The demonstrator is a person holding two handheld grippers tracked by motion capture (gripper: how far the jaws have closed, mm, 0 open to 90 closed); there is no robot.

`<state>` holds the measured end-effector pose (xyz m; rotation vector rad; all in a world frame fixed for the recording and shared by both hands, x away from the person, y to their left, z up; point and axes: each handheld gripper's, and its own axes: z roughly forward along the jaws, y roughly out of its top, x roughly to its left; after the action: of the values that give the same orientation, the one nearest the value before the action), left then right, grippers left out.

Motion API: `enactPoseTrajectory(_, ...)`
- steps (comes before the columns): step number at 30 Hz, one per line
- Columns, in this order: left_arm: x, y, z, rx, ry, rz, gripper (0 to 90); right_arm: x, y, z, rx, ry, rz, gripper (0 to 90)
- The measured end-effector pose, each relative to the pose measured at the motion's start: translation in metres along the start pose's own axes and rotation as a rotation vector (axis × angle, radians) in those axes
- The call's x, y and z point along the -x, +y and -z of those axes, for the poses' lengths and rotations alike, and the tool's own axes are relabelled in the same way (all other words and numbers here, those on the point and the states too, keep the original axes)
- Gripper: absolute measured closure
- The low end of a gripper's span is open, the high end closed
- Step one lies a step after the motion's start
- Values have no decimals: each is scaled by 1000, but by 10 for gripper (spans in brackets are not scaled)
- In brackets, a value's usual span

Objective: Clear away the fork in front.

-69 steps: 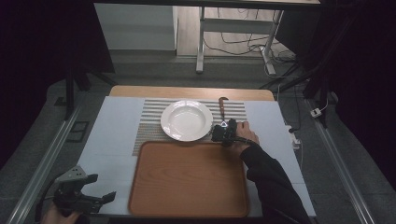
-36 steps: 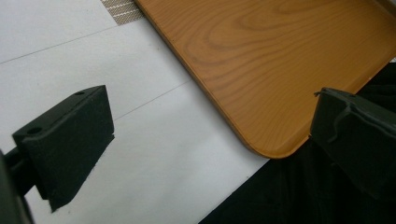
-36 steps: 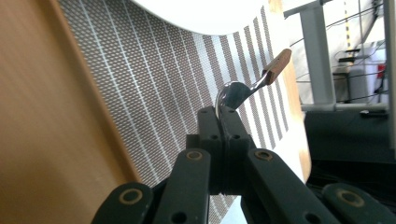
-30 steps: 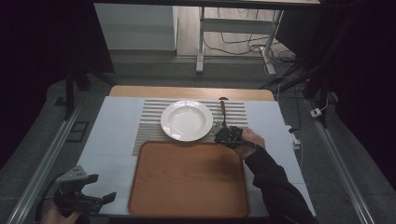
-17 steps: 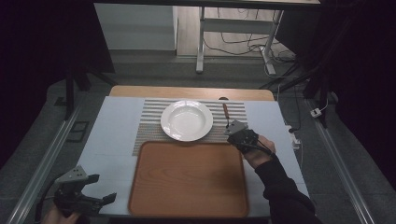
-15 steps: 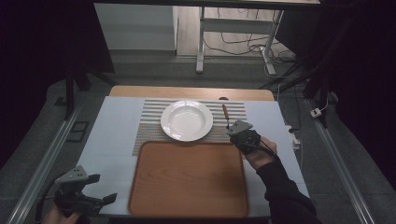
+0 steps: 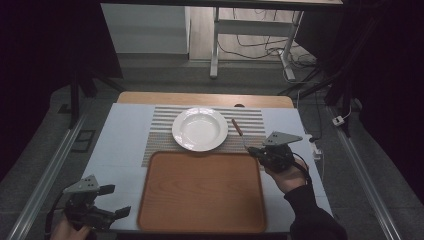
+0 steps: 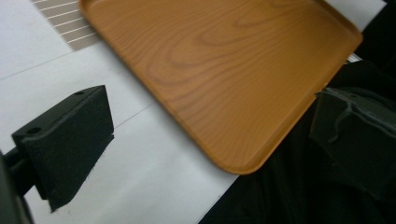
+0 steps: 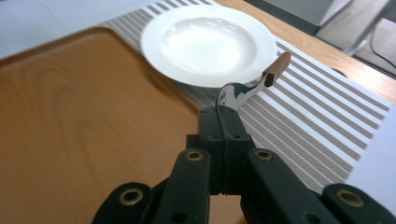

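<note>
the right gripper (image 7: 256,151) has its 2 jaws pressed together on the bowl end of a spoon (image 7: 237,128), and in the right gripper view the same gripper (image 9: 224,122) pinches the shiny bowl of the spoon (image 9: 254,83) edgewise, with the brown wooden handle pointing up and away toward the plate. the landmark here is the wooden tray (image 7: 202,192). the spoon hangs over the striped mat (image 7: 250,120) just past the tray's far right corner, close beside the white plate (image 7: 199,129), which sits on the mat just beyond the tray's far edge. whether the spoon's handle touches the mat or plate is not clear. the hand (image 7: 285,177) holding this gripper is off the tray's right edge, over the pale table cover (image 7: 120,145).

the left gripper (image 7: 112,201) is at the tray's near left corner, its jaws spread wide with nothing between them. in the left gripper view the tray (image 8: 224,70) lies ahead, with 1 black pad (image 8: 70,135) over the white cover.
</note>
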<state>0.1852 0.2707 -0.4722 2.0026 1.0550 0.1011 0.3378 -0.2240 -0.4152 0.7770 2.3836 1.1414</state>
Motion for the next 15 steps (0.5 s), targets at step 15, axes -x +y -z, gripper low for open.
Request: enactPoseTrajectory(15, 8, 22, -24, -12, -128, -74, 0, -23, -8, 26, 66, 173, 14, 899)
